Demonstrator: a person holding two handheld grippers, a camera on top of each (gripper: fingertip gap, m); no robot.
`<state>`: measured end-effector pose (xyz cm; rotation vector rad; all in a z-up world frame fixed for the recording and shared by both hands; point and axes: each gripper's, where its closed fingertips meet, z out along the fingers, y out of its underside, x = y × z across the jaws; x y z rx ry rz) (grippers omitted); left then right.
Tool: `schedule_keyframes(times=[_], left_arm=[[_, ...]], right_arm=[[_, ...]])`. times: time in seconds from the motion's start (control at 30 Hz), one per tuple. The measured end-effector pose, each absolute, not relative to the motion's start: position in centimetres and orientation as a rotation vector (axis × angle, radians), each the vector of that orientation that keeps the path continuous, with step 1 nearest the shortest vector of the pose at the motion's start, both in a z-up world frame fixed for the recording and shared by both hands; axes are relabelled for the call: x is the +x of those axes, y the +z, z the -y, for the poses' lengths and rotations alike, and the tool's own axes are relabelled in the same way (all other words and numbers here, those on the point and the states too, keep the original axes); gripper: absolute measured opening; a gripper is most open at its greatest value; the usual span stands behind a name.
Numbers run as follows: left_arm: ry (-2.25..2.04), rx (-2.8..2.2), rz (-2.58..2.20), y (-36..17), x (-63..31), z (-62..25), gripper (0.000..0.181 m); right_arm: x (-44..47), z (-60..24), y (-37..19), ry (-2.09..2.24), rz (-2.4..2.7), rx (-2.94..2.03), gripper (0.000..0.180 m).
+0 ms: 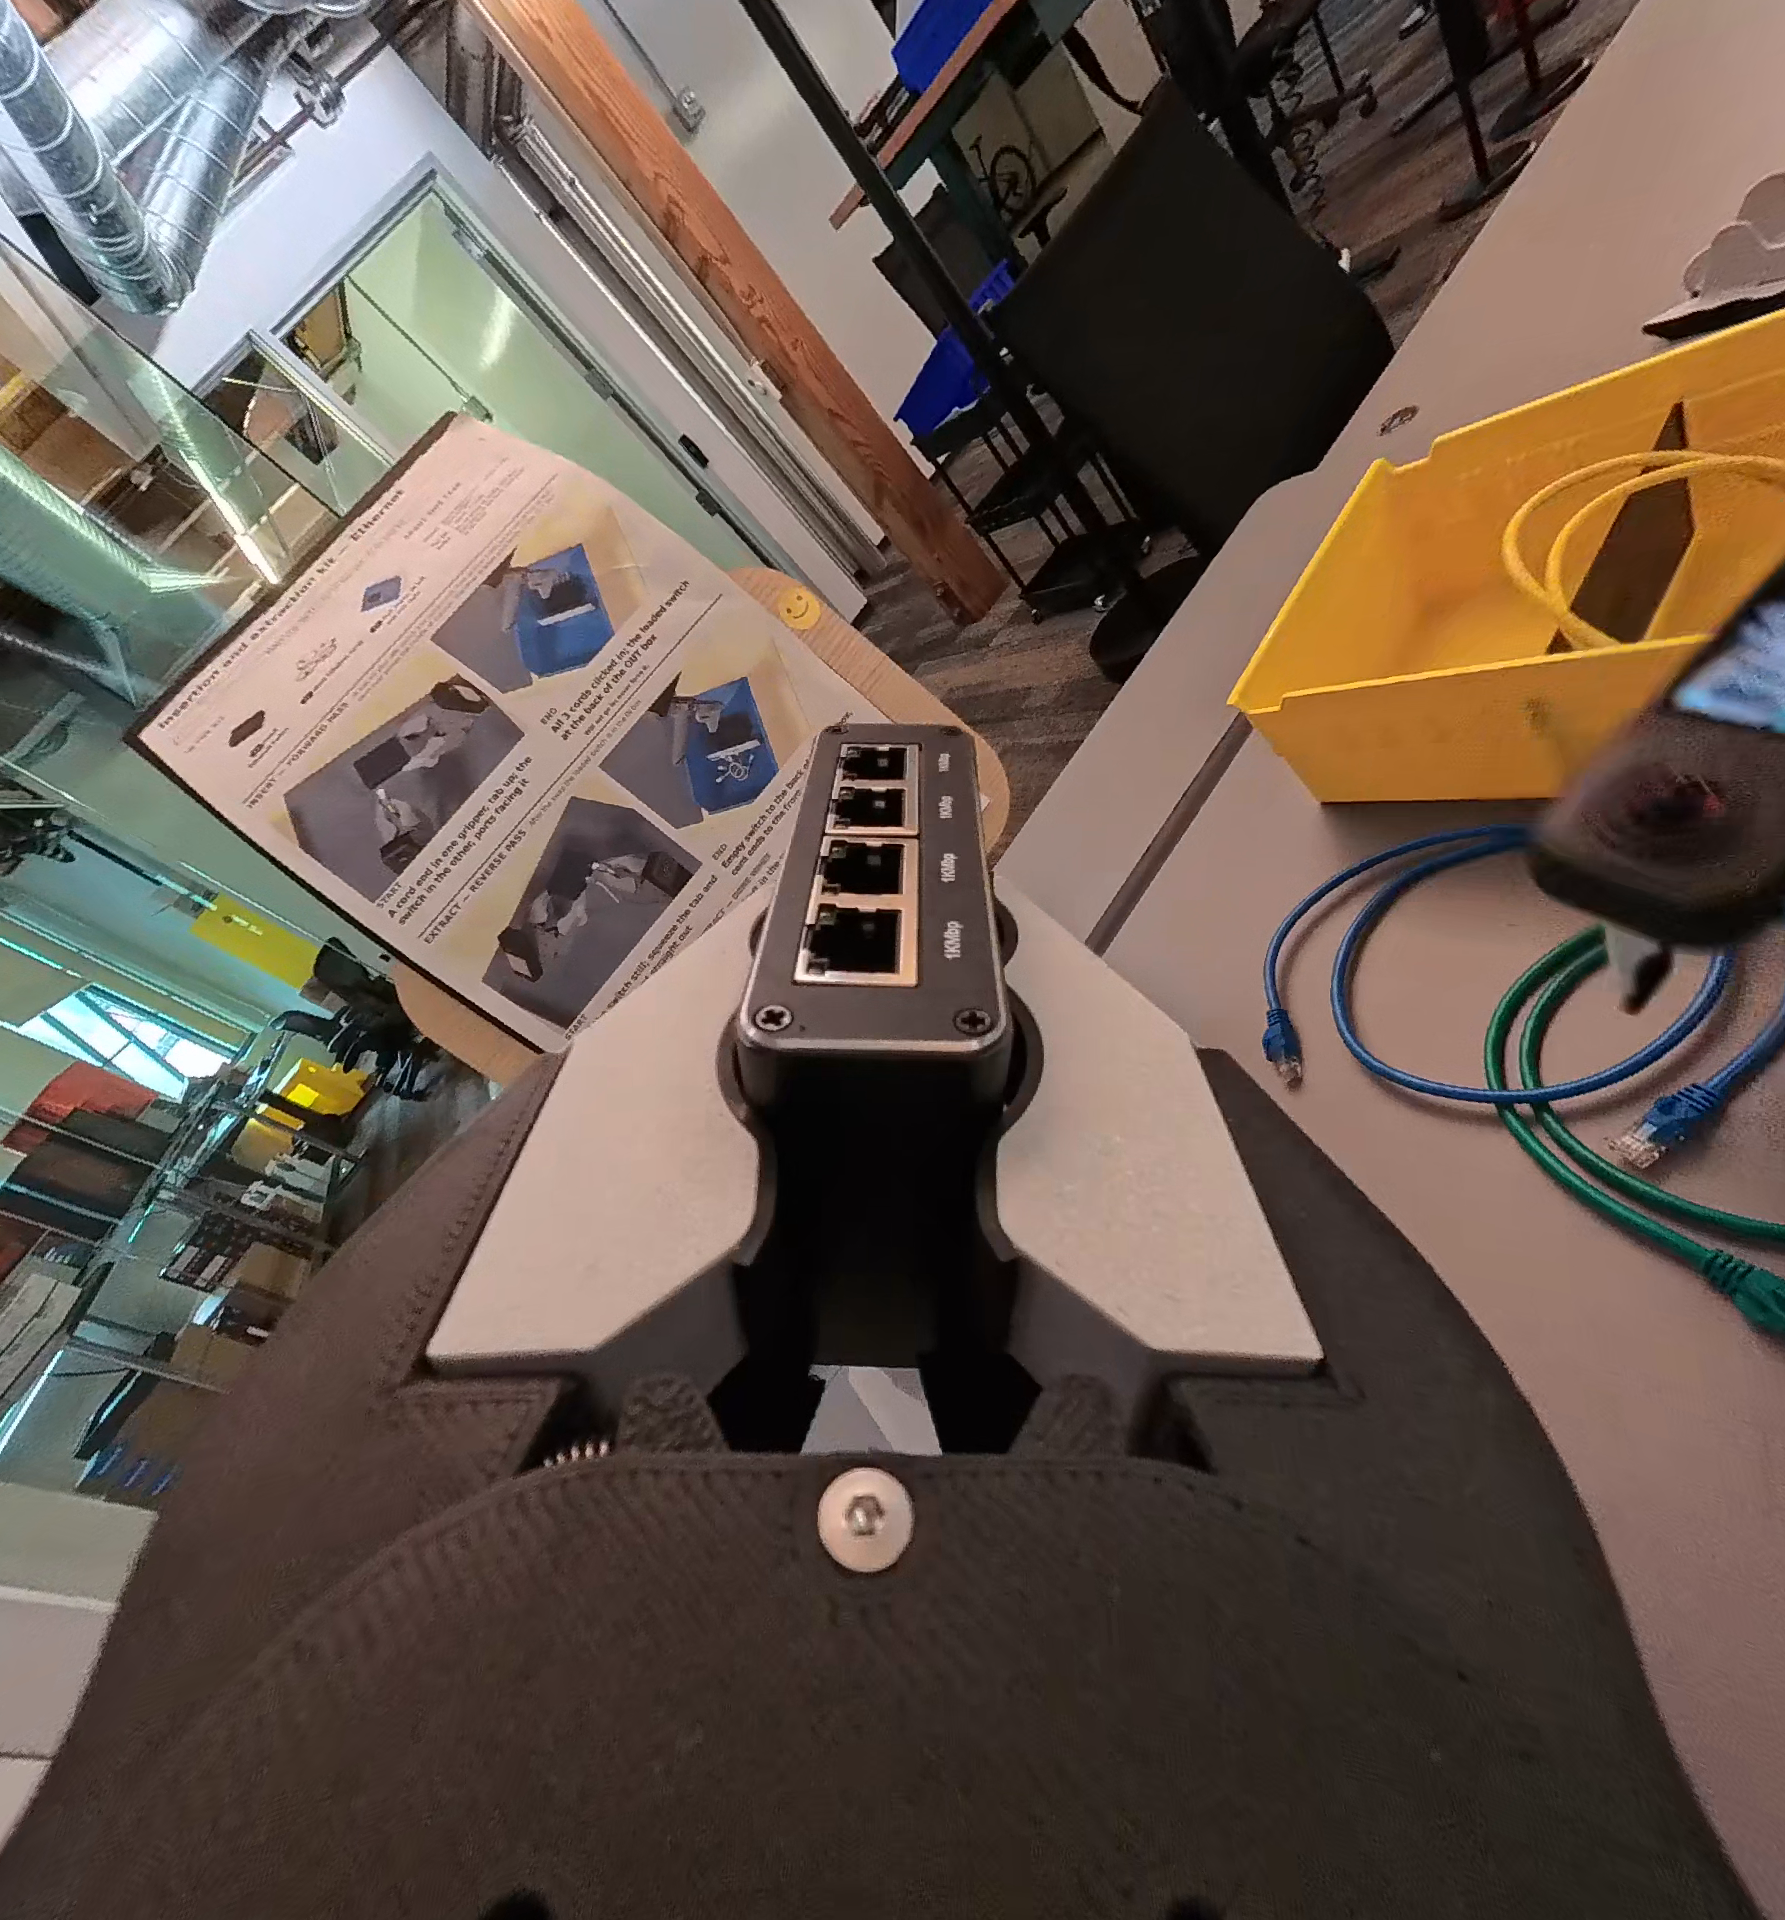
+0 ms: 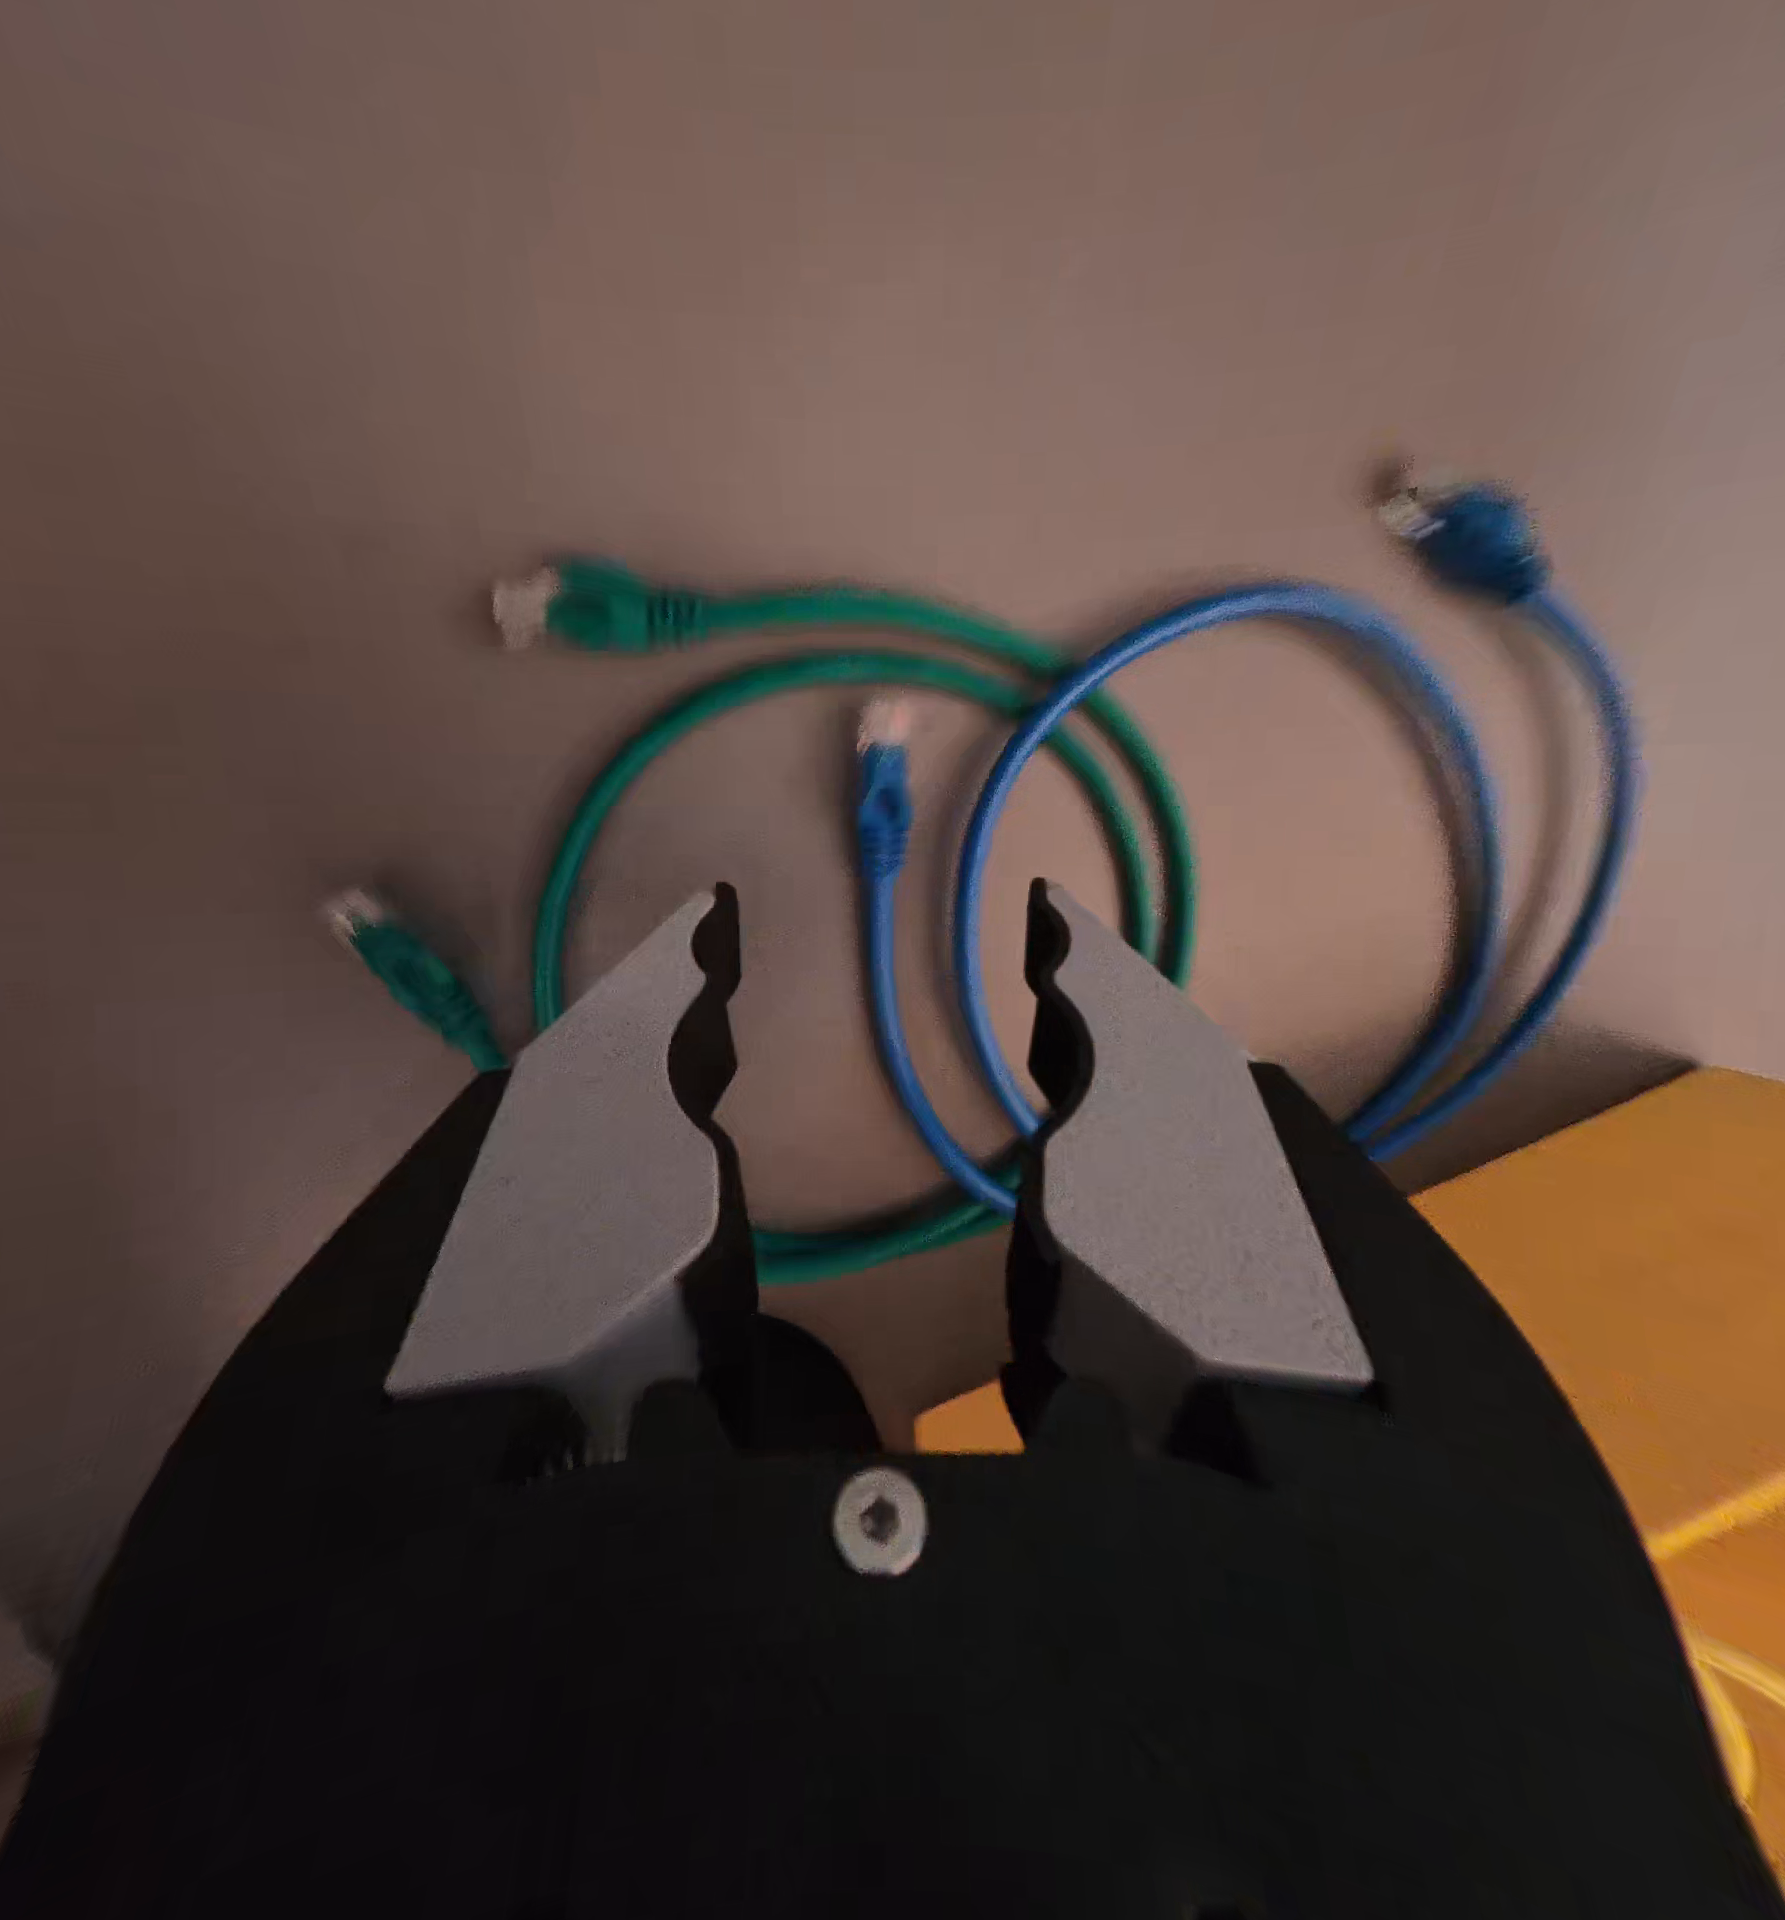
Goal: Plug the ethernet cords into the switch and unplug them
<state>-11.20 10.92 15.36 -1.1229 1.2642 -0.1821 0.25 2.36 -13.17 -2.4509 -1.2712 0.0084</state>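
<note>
Two cords lie coiled on the desk (image 2: 867, 312) right under the right gripper (image 2: 883, 899), and its jaws stand apart with nothing between them. The blue cord (image 2: 1283, 613) has one plug (image 2: 883, 790) lying just ahead of the gap between the jaws, its long axis running almost straight away from them, clear tip at the far end and cable trailing back toward the gripper. That is the relation the pickup turns on — the plug is already in line with the gap, so the jaws would close across its width, not along its length. The green cord (image 2: 867, 675) loops to the left, its two plugs farther off to that side, and crosses the blue one near the right-hand finger.

The left gripper (image 1: 872, 1049) is clamped on the switch (image 1: 872, 883), held end-on and lifted off the desk, with its row of four ports facing up toward the camera, all empty. The right gripper is plainly the nearer one to the cords; from the left wrist view they lie well off to the right. A yellow cord (image 1: 1553, 520) sits in the yellow bin (image 1: 1439, 727) beyond them.
</note>
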Motion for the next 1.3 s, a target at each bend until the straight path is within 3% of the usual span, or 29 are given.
schedule_keyframes(times=[0.1,0.23,0.33,0.4,0.53,0.63,0.87,1.03,1.17,1.3], left_arm=[[-0.201,-1.114,-1.267,15.5,-11.1,-10.5,0.033],[-0.213,-1.092,-1.274,15.7,-10.9,-10.1,0.033],[-0.211,-1.096,-1.281,15.7,-11.0,-10.1,0.033],[-0.216,-1.097,-1.278,15.7,-11.2,-10.1,0.033],[-0.247,-1.089,-1.261,16.2,-11.6,-9.9,0.033],[-0.267,-1.081,-1.244,16.7,-12.0,-9.7,0.033],[-0.301,-1.067,-1.222,17.4,-12.7,-9.1,0.033],[-0.319,-1.058,-1.220,17.6,-12.8,-8.7,0.033],[-0.307,-1.055,-1.242,17.2,-12.2,-8.4,0.033],[-0.293,-1.055,-1.263,16.9,-11.7,-8.1,0.033]], right_arm=[[2.3,-1.0,-16.5,-0.117,1.362,-2.498,0.054],[1.7,-3.0,-15.6,-0.051,1.173,-2.467,0.029],[1.3,-2.4,-16.6,0.078,1.168,-2.553,0.027],[0.8,-2.4,-16.7,0.172,1.130,-2.585,0.013],[-0.8,-2.1,-15.7,0.281,1.127,-2.520,0.010],[-2.6,-2.1,-9.4,0.492,0.967,-2.334,0.010],[2.3,2.1,12.9,0.750,0.630,-1.730,0.007],[9.3,6.1,19.7,0.582,0.510,-1.608,0.005],[13.5,5.8,18.0,0.394,0.469,-1.715,0.005],[17.8,4.4,10.8,0.229,0.362,-1.941,0.005]])
